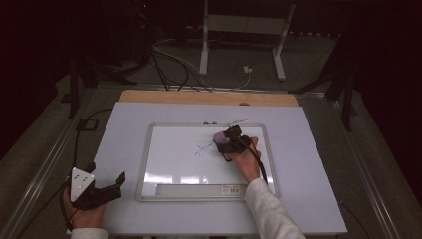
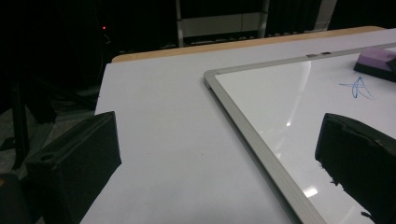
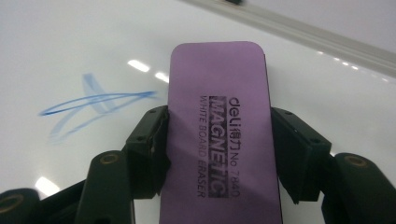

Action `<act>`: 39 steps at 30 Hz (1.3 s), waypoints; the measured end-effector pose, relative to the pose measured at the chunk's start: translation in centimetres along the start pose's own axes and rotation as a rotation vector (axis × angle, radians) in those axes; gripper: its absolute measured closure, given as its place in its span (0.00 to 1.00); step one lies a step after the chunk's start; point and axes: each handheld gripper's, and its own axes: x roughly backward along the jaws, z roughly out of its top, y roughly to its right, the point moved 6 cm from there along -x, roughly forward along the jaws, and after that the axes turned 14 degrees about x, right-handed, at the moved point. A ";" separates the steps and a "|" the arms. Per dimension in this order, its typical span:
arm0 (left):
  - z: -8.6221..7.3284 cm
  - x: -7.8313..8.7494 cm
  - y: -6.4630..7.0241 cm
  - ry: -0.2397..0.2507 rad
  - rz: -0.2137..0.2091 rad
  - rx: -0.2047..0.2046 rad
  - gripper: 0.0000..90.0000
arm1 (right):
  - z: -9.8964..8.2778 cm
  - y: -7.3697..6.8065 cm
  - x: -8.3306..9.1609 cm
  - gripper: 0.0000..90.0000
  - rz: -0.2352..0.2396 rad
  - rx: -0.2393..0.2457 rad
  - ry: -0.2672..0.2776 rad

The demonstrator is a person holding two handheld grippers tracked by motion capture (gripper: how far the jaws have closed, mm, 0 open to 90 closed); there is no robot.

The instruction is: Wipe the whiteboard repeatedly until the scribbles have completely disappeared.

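While the left gripper (image 1: 107, 188) was held spread and empty off the whiteboard (image 1: 164, 149), a purple eraser (image 3: 219, 135) was pinched lengthwise by the right gripper (image 1: 226, 142), just right of a blue scribble (image 1: 203, 149).

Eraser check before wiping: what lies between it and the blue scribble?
Nothing: bare whiteboard separates the eraser, held in the right gripper, from the blue scribble, seen in the right gripper view.
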 end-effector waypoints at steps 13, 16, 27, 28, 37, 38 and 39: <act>0.0 0.0 -0.1 0.003 -0.001 0.010 0.01 | 1.0 0.5 -0.6 0.46 -0.046 -0.020 -0.026; 0.0 0.0 -0.1 0.004 -0.001 0.008 0.01 | 1.3 -1.3 -0.7 0.46 0.056 0.032 -0.016; 0.0 0.1 -0.2 0.007 -0.002 0.014 0.01 | 1.2 -0.2 -0.7 0.46 -0.013 -0.014 -0.022; 0.0 0.1 -0.2 0.006 -0.003 0.014 0.01 | 1.2 -0.6 -0.7 0.46 0.002 0.007 -0.020; 0.1 0.2 -0.2 0.008 0.000 0.012 0.01 | 1.8 -3.2 -0.7 0.46 0.082 0.128 -0.006; 0.1 0.2 -0.2 0.009 0.000 0.014 0.01 | 1.8 -2.7 -0.8 0.46 0.059 0.112 -0.009; 0.1 0.2 -0.2 0.009 0.000 0.014 0.01 | 1.8 -2.2 -0.8 0.46 0.035 0.086 -0.012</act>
